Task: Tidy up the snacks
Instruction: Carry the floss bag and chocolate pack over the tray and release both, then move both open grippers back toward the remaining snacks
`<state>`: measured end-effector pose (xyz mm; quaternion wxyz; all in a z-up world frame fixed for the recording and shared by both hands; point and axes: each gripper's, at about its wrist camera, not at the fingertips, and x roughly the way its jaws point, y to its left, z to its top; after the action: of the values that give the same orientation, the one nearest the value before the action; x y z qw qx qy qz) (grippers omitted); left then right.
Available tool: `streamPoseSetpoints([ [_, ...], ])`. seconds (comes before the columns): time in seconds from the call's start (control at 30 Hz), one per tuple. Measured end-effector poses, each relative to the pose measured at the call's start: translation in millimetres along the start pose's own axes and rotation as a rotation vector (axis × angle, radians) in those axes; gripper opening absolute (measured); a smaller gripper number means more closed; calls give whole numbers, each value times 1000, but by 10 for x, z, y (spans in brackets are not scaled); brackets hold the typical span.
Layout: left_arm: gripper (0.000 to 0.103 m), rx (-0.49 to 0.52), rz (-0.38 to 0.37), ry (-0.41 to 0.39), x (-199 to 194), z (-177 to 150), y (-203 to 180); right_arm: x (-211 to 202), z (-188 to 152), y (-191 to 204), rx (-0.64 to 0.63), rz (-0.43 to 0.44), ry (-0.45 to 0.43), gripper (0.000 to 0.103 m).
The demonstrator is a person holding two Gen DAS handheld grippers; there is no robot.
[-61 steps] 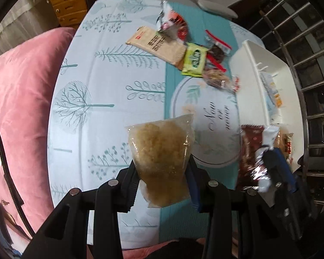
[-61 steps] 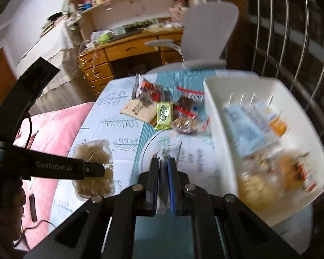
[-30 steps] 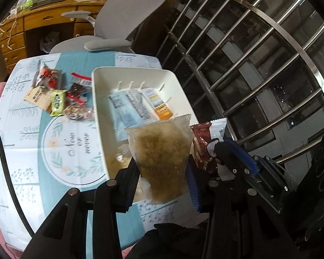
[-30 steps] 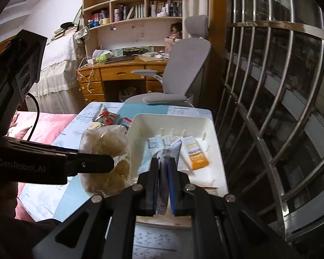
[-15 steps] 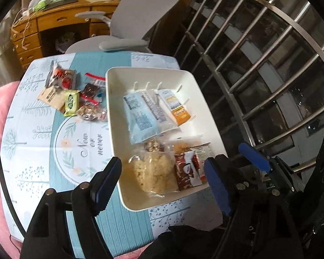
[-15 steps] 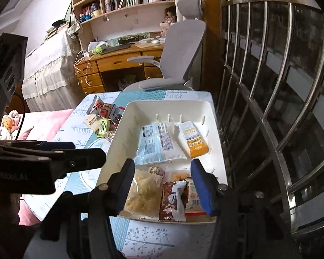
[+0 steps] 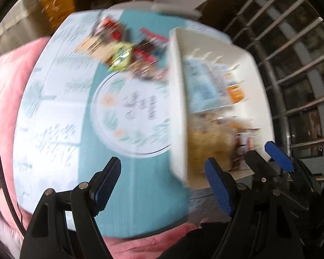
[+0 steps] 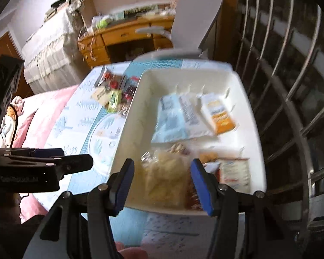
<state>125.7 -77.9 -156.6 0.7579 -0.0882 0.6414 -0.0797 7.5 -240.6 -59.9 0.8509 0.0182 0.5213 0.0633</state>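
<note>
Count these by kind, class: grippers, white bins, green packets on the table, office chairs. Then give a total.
Grippers: 2 (left gripper, right gripper)
White bin: 1
Green packet: 1
Office chair: 1
Total: 5

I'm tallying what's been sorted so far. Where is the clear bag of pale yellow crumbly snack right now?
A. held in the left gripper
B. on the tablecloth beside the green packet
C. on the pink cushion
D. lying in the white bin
D: the clear bag of yellow snack lies inside the white bin, near its front edge, and no gripper is closed on it.
</note>
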Motion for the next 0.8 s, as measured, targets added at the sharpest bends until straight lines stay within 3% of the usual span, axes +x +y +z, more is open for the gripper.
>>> streamPoseSetpoints([
  [0.27, 79, -40, 68, 57, -4, 47, 721, 270, 53, 455, 34, 18, 79, 55],
  [0.53, 79, 55, 100, 43, -195, 360, 1303, 550, 233, 1041, 106, 35, 90, 55],
  [0.8, 79, 163, 114, 82, -211, 853, 1746, 975, 354, 1577, 206, 44, 142, 55],
])
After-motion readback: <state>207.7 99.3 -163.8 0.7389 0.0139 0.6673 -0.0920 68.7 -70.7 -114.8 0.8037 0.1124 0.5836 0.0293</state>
